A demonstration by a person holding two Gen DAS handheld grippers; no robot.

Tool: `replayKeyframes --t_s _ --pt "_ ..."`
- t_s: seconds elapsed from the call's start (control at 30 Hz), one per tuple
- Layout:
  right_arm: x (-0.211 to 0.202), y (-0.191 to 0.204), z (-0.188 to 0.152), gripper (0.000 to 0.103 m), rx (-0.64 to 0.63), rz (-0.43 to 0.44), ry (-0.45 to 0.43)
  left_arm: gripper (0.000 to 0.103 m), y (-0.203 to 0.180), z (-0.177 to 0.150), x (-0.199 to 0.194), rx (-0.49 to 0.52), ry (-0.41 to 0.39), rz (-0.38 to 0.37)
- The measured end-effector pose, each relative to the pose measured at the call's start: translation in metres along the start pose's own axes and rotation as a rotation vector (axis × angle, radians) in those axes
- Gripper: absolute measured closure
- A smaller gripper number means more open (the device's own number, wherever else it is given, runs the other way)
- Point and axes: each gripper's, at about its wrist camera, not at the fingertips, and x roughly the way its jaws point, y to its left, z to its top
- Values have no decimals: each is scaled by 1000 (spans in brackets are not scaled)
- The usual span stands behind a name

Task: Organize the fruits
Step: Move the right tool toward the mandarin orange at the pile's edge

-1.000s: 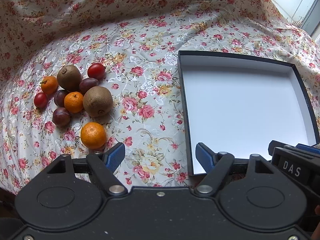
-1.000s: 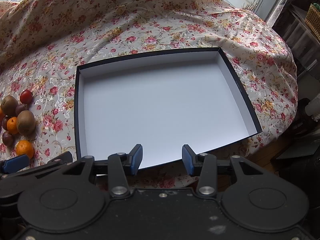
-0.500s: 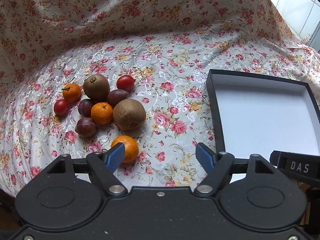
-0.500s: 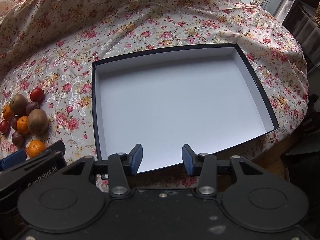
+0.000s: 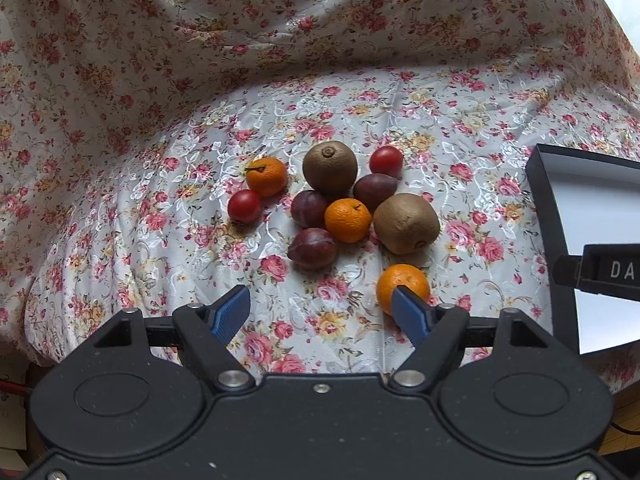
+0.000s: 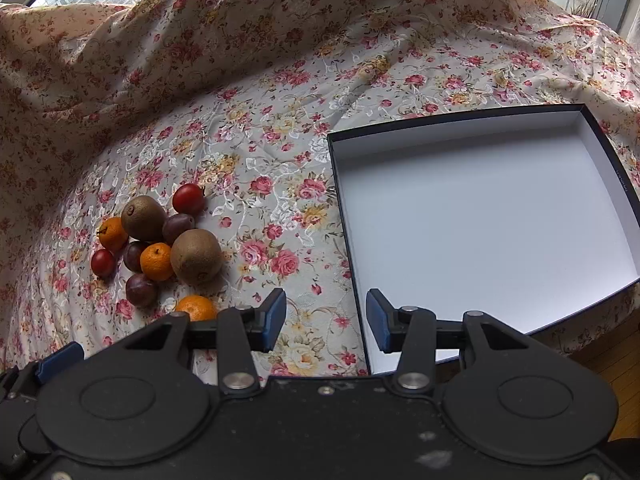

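Bare cloth (image 6: 280, 208) btwn fruit cluster (image 6: 160, 248) & box (image 6: 480, 220); box interior clear.

Surface draped in glossy floral cloth (image 5: 328, 112) with pink roses, bunched into folds along far edge. On cloth, toward left side: cluster of fruit, mostly touching — two brown fuzzy kiwis (image 5: 330, 167) (image 5: 406, 223), three orange mandarins (image 5: 267, 176) (image 5: 347, 220) (image 5: 400, 282), three dark purple plums (image 5: 309, 208) (image 5: 375, 191) (image 5: 312, 249), two small red round fruits (image 5: 245, 206) (image 5: 385, 161). Nearest mandarin lies slightly apart. Toward right edge: shallow rectangular black box (image 6: 480, 216), white inside, near right corner overhanging edge.
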Motion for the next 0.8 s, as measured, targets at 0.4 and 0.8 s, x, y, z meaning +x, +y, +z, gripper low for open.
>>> replayKeyframes --t_s 0.4,0.8 --pt "25 56 5 57 -91 9 82 25 73 59 39 -101 55 53" --pt "30 115 28 58 -265 18 95 25 108 78 49 -181 35 43"
